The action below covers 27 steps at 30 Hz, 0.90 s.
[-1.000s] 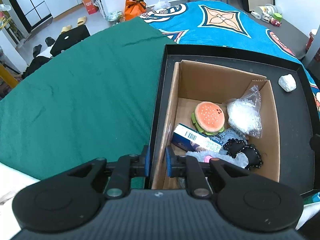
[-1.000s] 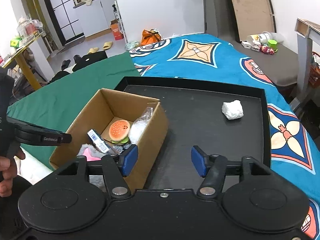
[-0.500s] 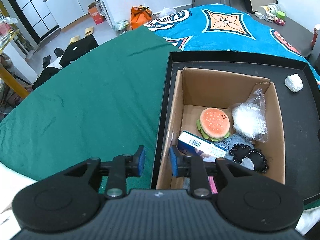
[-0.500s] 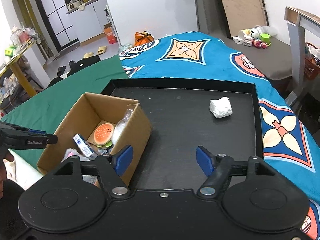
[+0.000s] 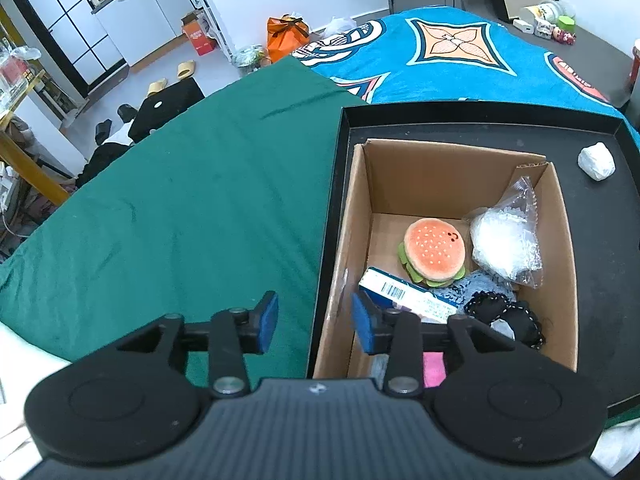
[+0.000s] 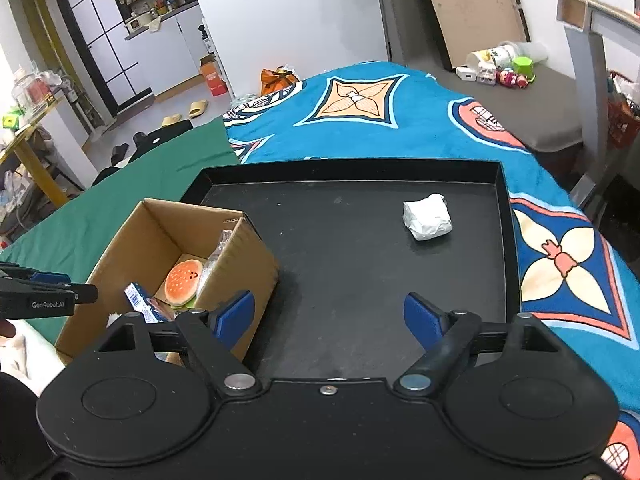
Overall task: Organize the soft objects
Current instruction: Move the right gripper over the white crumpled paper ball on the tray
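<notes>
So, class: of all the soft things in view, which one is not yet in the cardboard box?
The white wad. It lies alone on the bare black tray, apart from the box; the burger plush, clear bag and the rest are inside.

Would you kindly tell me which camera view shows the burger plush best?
The left wrist view: the burger plush lies unobstructed in the cardboard box, seen from above. The right wrist view shows it smaller, partly hidden by the box wall.
</notes>
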Motion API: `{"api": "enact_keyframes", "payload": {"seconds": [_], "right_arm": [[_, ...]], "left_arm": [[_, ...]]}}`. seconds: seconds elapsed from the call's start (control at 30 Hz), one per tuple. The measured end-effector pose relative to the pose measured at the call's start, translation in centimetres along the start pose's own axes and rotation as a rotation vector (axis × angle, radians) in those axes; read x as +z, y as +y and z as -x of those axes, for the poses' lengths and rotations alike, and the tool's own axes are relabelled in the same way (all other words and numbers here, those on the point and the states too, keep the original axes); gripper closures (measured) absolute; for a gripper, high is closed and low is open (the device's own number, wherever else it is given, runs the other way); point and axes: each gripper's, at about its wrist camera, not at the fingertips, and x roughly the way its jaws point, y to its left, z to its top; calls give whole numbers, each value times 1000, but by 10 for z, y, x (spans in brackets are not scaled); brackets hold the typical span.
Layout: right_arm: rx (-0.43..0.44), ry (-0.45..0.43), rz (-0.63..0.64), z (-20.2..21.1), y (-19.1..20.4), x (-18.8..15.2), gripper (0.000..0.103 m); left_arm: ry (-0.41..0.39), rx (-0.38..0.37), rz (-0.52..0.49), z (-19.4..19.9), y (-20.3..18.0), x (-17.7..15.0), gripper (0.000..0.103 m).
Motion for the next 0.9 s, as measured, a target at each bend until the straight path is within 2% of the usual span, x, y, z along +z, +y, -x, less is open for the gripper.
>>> {"api": "enact_keyframes", "payload": {"seconds": [0.3, 0.9], "right_arm": [[-9, -1, -35, -14, -20, 3, 22], [-28, -24, -66, -55, -55, 24, 24]], "left_arm": [[1, 27, -22, -1, -10, 2, 57], [61, 90, -97, -21, -34, 9, 56]]}}
